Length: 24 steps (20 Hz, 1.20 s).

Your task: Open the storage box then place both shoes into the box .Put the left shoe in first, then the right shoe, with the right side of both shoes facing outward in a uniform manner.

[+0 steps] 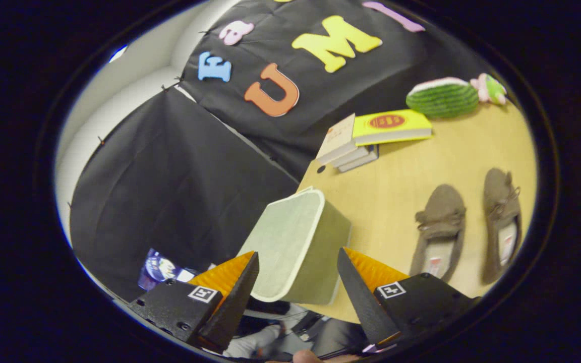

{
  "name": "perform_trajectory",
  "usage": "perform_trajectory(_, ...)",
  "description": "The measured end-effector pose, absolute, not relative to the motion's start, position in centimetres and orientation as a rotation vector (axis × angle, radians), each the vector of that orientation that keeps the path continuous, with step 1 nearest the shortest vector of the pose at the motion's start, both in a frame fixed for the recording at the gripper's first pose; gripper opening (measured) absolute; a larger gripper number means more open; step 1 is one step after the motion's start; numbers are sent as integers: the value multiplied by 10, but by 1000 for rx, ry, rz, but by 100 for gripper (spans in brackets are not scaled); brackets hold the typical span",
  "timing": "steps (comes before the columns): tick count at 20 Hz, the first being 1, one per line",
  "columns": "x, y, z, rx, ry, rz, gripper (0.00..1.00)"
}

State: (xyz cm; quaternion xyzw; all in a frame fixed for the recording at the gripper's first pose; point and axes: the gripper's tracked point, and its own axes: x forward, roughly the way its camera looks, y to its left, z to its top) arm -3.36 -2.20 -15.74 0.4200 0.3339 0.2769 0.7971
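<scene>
The jaws stand wide apart and hold nothing; the gripper hangs in the air at the edge of the tabletop, tilted so that the whole scene leans. In the gap between the jaws, just ahead of them, sits the storage box. It is a pale grey-green box with fabric-looking sides, rounded corners and a light trim running round its lid. The lid is closed and flat on top. The box rests at the near corner of the light wooden tabletop, touching neither jaw as far as can be told.

Beyond the right jaw, well apart from the box, two shoes lie side by side on the tabletop. Both are soft brown slip-ons of a suede-like look, each with a small bow across the front and a pale insole bearing a label. The nearer shoe lies just beside the farther shoe, with a narrow strip of wood between them.

Further back a stack of books lies near the booth wall, a yellow one on top. Past it are a green watermelon-slice plush and a small pink and green toy.
</scene>
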Motion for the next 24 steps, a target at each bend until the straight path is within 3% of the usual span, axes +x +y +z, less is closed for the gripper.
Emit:
perform_trajectory(6, -11, 26, -186, 1088, 865, 669, 94)
perform_trajectory(9, -3, 41, -198, 1099, 900, 682, 79)
perform_trajectory(15, 0, 49, -203, 1107, 932, 672, 33)
perform_trajectory(20, -1, 45, -175, 1103, 888, 665, 8)
perform_trajectory(24, 3, 60, -134, 1129, 878, 680, 6)
